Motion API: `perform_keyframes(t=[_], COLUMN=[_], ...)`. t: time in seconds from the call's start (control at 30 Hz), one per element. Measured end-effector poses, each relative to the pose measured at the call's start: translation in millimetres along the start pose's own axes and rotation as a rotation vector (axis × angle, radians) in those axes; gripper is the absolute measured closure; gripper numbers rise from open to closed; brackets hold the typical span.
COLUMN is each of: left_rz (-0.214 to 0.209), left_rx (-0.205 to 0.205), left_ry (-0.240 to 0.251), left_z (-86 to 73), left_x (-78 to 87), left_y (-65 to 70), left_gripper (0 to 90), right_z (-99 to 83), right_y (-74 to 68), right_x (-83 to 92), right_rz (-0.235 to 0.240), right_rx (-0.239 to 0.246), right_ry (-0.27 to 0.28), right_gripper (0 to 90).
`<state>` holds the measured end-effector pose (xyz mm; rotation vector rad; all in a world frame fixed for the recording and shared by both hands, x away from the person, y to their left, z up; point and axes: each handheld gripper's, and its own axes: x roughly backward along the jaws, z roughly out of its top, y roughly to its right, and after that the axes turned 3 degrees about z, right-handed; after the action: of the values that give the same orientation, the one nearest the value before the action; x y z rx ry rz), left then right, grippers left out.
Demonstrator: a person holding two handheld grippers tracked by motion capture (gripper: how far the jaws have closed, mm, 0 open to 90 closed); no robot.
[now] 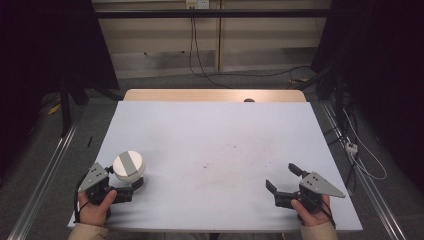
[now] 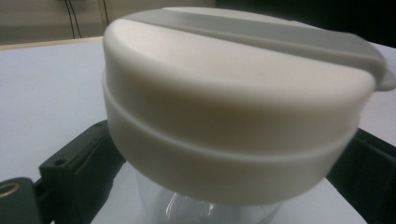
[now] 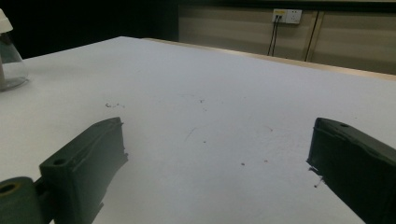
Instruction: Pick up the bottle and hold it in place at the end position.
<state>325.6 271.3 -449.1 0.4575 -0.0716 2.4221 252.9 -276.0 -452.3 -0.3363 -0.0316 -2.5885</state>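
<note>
Jar (image 1: 129, 169) stands at counter's (image 1: 215, 135) near-left corner, between L gripper's (image 1: 131, 186) wide-open jaws, no visible contact. We should close squarely on the clear body below the lid (image 2: 233, 93). R gripper (image 1: 285, 180): open, empty.

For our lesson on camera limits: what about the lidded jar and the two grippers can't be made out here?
- Jar contents: the lid covers them in the high and left gripper views.
- Left gripper pad contact: the lid hides it.
- Jar in the right gripper view: cut off by the left edge.
</note>
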Motion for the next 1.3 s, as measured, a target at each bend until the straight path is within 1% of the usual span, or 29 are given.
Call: perform_keyframes(t=[0.07, 0.2, 0.27, 0.3, 0.37, 0.43, 0.5, 0.67, 0.83, 0.93, 1.1, 1.3], left_rz=[0.002, 0.0, 0.0, 0.001, 0.001, -0.002, 0.005, 0.024, 0.033, 0.027, 0.019, 0.02], left_rx=[-0.007, -0.004, -0.008, 0.003, -0.003, -0.002, -0.006, 0.009, 0.001, 0.005, -0.013, -0.017], left_ry=[-0.003, -0.02, -0.024, -0.023, -0.023, -0.04, -0.048, -0.038, -0.028, -0.028, -0.019, -0.016], left_z=[0.2, -0.2, -0.2, -0.2, 0.0, 0.3, 0.8, 1.2, 1.8, 1.5, 2.7, 3.8], left_x=[-2.1, -5.9, -7.4, -8.1, -10.0, -12.0, -13.4, -14.8, -13.1, -13.6, -14.5, -13.9], left_y=[-0.4, -0.5, -0.9, -0.4, -0.6, -0.5, -0.6, 0.5, 0.0, 0.2, 1.5, 0.2], left_gripper=[3.1, 3.2, 3.4, 3.4, 3.5, 3.7, 4.0, 4.9, 11.1, 11.8, 16.4, 17.4], right_z=[0.0, 0.2, 0.4, 0.4, 0.4, 0.5, 0.5, 0.6, 0.9, 0.9, 0.9, 1.1], right_y=[-0.2, -0.2, -0.3, -0.4, -0.6, -0.7, -0.6, -0.4, -0.6, -0.7, -0.7, -0.2], right_x=[-0.4, -1.0, -1.6, -1.7, -1.8, -1.6, -1.5, -2.1, -2.5, -2.8, -2.4, -1.4], right_rz=[0.001, 0.002, 0.004, 0.002, 0.003, 0.004, 0.004, 0.003, 0.005, 0.009, 0.009, 0.009], right_rx=[0.001, 0.003, 0.003, 0.004, 0.005, 0.005, 0.006, 0.004, 0.0, 0.001, 0.009, 0.007], right_ry=[0.0, 0.001, 0.002, 0.001, 0.0, 0.001, 0.002, 0.002, 0.005, 0.006, 0.005, 0.01], right_gripper=[3.4, 3.4, 3.5, 3.5, 3.6, 3.6, 3.6, 3.7, 3.8, 3.9, 3.9, 3.9])
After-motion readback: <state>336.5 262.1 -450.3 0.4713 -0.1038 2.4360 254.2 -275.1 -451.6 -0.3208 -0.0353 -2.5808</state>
